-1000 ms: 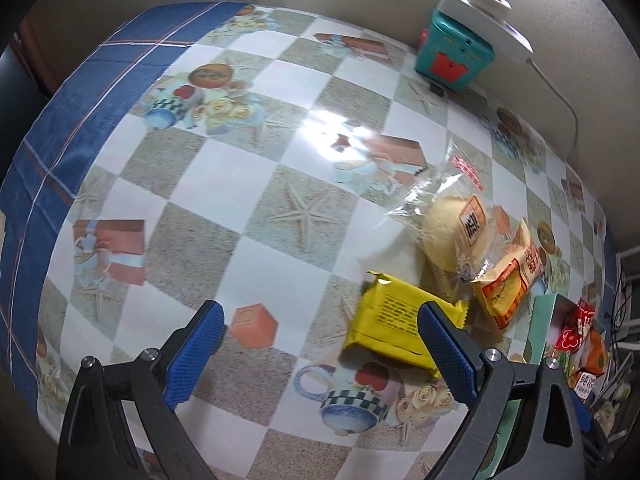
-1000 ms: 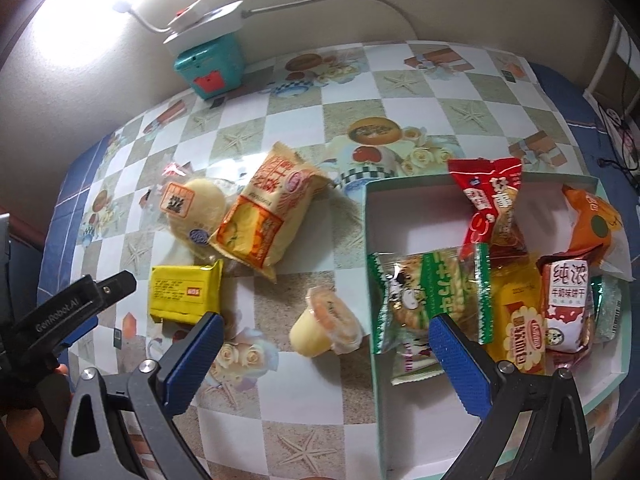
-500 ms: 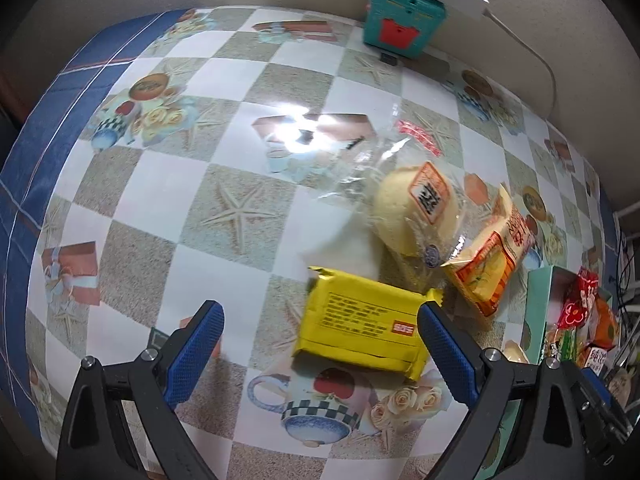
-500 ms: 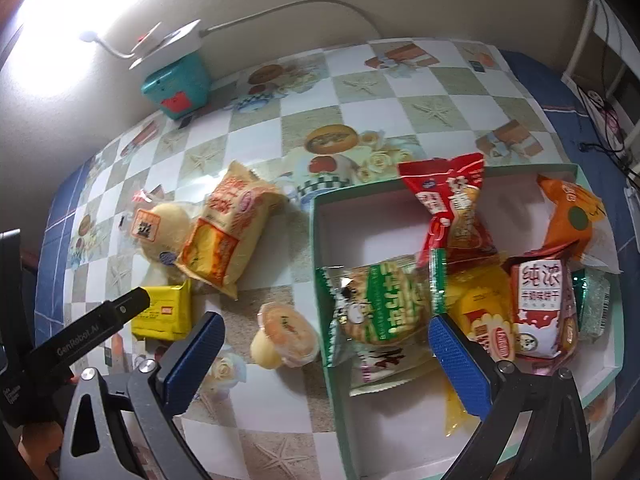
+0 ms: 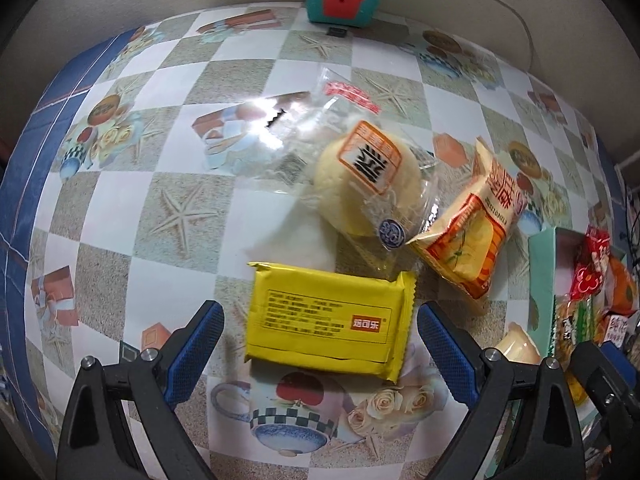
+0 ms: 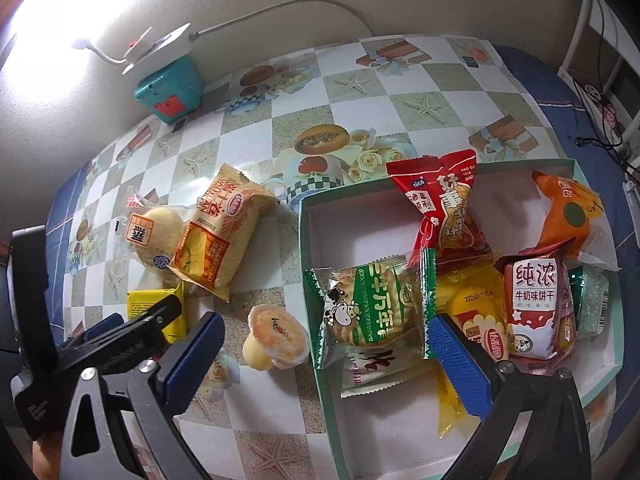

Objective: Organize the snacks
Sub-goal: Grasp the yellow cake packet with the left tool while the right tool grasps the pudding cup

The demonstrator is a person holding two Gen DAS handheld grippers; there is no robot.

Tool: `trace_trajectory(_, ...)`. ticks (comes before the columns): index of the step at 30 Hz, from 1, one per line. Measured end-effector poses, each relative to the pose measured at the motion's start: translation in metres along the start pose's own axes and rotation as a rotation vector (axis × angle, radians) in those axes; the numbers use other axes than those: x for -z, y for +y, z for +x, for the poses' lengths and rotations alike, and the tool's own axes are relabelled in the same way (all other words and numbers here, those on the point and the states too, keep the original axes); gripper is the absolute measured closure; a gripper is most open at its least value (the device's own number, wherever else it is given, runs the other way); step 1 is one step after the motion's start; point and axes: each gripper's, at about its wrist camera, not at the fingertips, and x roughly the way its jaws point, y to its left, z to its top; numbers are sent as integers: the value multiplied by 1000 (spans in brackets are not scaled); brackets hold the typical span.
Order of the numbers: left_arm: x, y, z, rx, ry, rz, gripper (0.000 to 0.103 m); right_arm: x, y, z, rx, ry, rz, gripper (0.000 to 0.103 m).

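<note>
A yellow snack packet (image 5: pixel 326 322) lies flat on the table between the open jaws of my left gripper (image 5: pixel 320 348), which is empty. Behind it lie a bun in clear wrap (image 5: pixel 368 188) and an orange-yellow cake packet (image 5: pixel 476 236). In the right wrist view, my right gripper (image 6: pixel 324 344) is open and empty, hovering over a jelly cup (image 6: pixel 276 338) and the left wall of a green-rimmed box (image 6: pixel 316 276) holding several snack packets. The left gripper's finger (image 6: pixel 140 332) covers part of the yellow packet (image 6: pixel 148 304) there.
A teal box (image 6: pixel 170 88) with a white power strip and cable on top stands against the back wall. The table carries a checkered printed cloth with a blue border. Cables hang at the far right.
My left gripper has moved forward and right, so the yellow packet now sits centred between its jaws. My right gripper has shifted right over the box's left part.
</note>
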Motion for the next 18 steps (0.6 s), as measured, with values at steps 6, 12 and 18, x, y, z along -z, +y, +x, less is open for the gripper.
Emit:
trace_trajectory(6, 3, -18, 12, -34, 0, 27, 6, 0, -1, 0, 0, 2, 1, 0)
trace_trajectory(12, 6, -29, 18, -81, -31, 47, 6, 0, -2, 2, -2, 6, -2, 0)
trace_trajectory(18, 1, -36, 12, -64, -47, 52, 20, 0, -2, 1, -2, 6, -2, 0)
